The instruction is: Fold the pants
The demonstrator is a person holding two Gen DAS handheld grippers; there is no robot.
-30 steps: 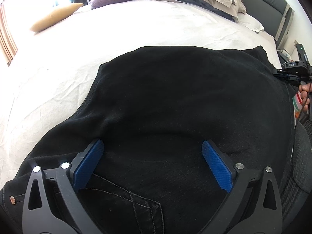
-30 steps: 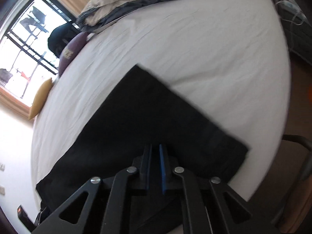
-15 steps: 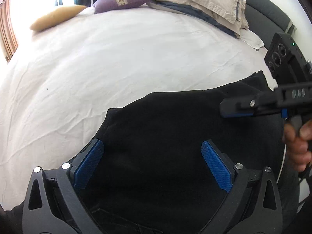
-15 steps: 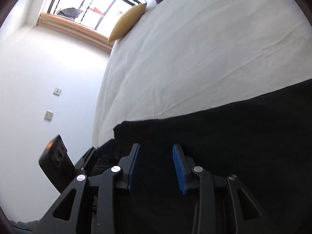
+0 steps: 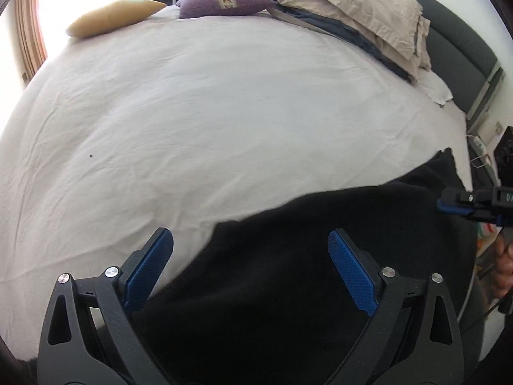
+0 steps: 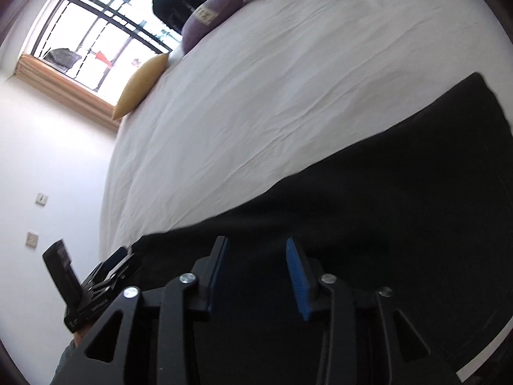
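On the near edge of the white bed sheet [image 5: 198,122] lie the black pants [image 5: 288,282], spread flat beneath both my tools. My left gripper [image 5: 250,272] gapes wide over the fabric's edge, clasping nothing; my right gripper [image 6: 256,272] is parted too, above the dark cloth. Far across the bed rest a yellow cushion [image 5: 112,17], a purple pillow [image 5: 224,1] and rumpled beige bedding [image 5: 359,12] against the grey headboard [image 5: 461,51]. A barred window [image 6: 96,32] glares bright.

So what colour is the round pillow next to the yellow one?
Purple pillow, clearest in the left wrist view.
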